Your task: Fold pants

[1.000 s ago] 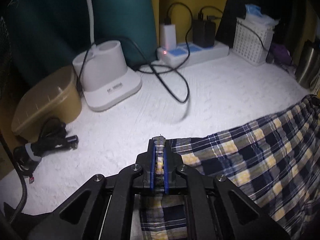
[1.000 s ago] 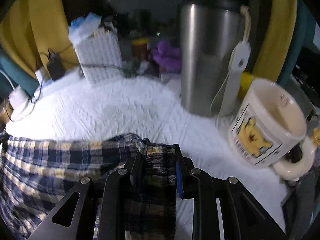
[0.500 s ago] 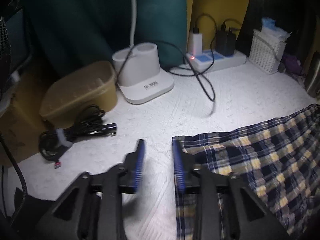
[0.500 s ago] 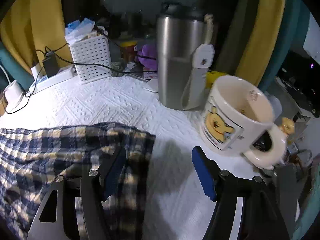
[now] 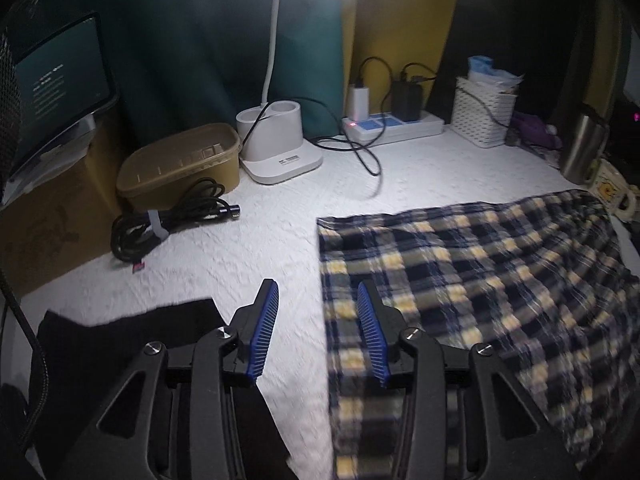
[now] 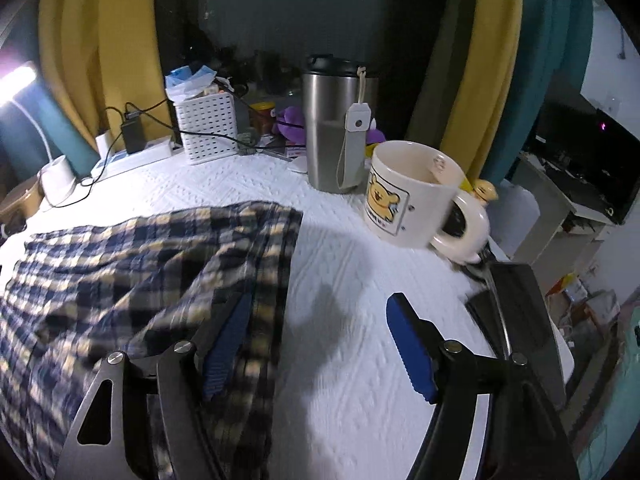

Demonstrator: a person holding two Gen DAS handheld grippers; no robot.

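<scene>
Navy and yellow plaid pants (image 5: 472,272) lie flat on the white textured cloth (image 5: 280,240), filling the right half of the left wrist view. In the right wrist view the same pants (image 6: 132,272) cover the left half. My left gripper (image 5: 318,290) hovers above the pants' left edge, its jaws opening, with only bare cloth between the blue pads. Over the pants' right edge hangs my right gripper (image 6: 320,300), jaws opening wide, and nothing is between them. Neither gripper holds the fabric.
Along the back stand a white lamp base (image 5: 276,144), a power strip (image 5: 394,126) with chargers and a white basket (image 5: 484,116). A brown tub (image 5: 180,166) and coiled black cable (image 5: 168,220) sit left. A steel tumbler (image 6: 334,128) and bear mug (image 6: 412,196) stand right.
Both grippers let go of the pants' corners, opened, and drew back and up. The pants now lie flat on the cloth.
</scene>
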